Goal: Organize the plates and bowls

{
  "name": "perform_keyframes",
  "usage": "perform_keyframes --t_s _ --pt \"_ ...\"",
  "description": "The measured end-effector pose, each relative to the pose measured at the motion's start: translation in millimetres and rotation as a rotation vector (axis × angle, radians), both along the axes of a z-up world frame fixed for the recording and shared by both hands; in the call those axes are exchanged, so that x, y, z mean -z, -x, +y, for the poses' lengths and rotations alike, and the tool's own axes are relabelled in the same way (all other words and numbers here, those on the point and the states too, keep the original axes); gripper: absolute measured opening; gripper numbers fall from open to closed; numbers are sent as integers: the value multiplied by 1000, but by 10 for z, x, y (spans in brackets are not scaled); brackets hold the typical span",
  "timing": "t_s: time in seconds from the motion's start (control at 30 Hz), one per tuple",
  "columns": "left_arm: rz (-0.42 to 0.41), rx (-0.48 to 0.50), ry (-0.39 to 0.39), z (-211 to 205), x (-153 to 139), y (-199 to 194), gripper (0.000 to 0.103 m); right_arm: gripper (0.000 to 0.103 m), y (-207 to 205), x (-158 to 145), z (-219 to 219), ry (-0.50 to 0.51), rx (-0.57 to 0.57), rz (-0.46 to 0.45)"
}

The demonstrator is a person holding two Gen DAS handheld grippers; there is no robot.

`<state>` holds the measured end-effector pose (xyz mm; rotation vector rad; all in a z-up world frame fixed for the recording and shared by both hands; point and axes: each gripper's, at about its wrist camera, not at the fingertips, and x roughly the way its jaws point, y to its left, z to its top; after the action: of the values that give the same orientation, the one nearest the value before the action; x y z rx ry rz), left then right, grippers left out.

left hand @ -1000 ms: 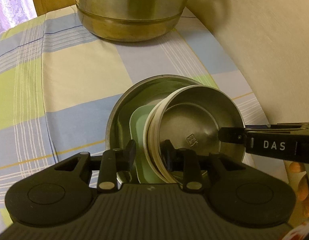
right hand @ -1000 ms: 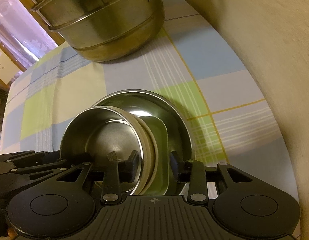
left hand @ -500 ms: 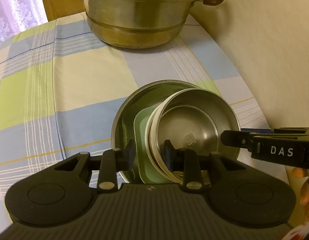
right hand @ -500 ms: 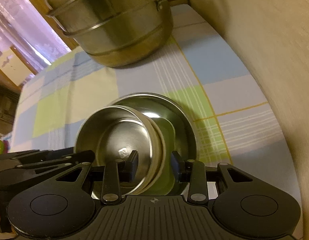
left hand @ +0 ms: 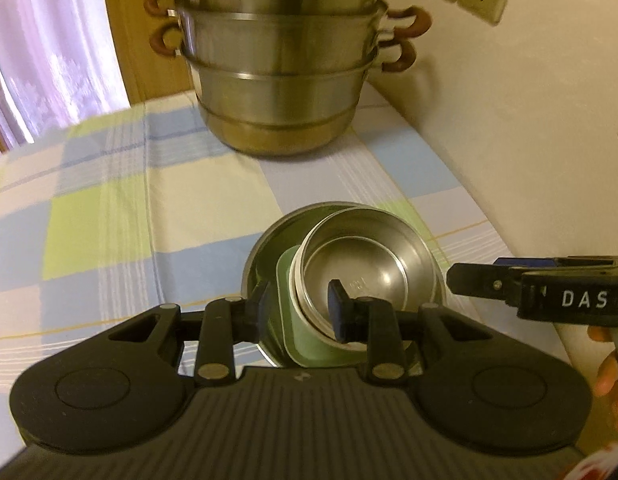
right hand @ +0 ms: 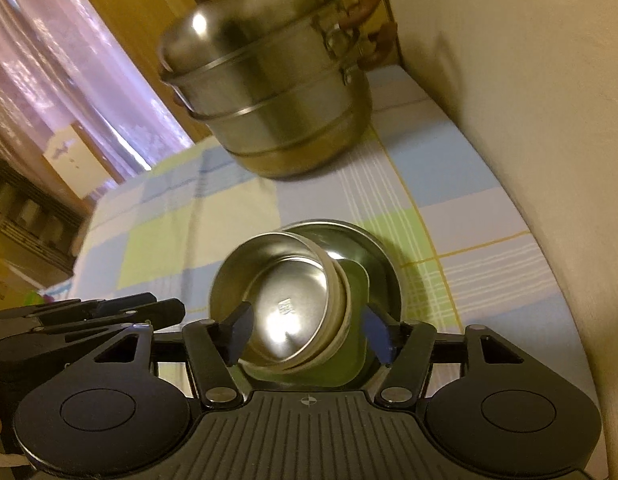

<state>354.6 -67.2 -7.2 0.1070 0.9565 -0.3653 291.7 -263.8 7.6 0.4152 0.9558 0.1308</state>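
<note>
A wide steel bowl (left hand: 261, 256) on the checked cloth (left hand: 109, 220) holds a green dish (left hand: 305, 340) and, tilted on it, a smaller steel bowl (left hand: 373, 268). The left gripper (left hand: 299, 308) clamps dish and bowl rims. The right gripper (right hand: 307, 330) is opening, its fingers either side of the stack.

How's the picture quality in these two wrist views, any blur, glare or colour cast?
Left wrist view: warm yellow cast, steamer pot soft with motion blur, fisheye bending the wall edge. Right wrist view: tilted, pot blurred too, bright glare on the small steel bowl, window light blown out at left.
</note>
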Motion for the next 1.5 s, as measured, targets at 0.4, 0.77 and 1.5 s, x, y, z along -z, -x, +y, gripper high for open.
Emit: perform_keyframes --t_s 0.4,0.77,1.5 --pt "-136 -33 -21 114 -383 990 27 62 848 -294 13 8 -34 -149" --pt "-159 -142 -2 412 -568 2037 27 62 1581 -251 107 -33 -81 -160" --pt "-79 -203 4 868 -399 3021 27 62 2433 -5 536 -40 -138 -79"
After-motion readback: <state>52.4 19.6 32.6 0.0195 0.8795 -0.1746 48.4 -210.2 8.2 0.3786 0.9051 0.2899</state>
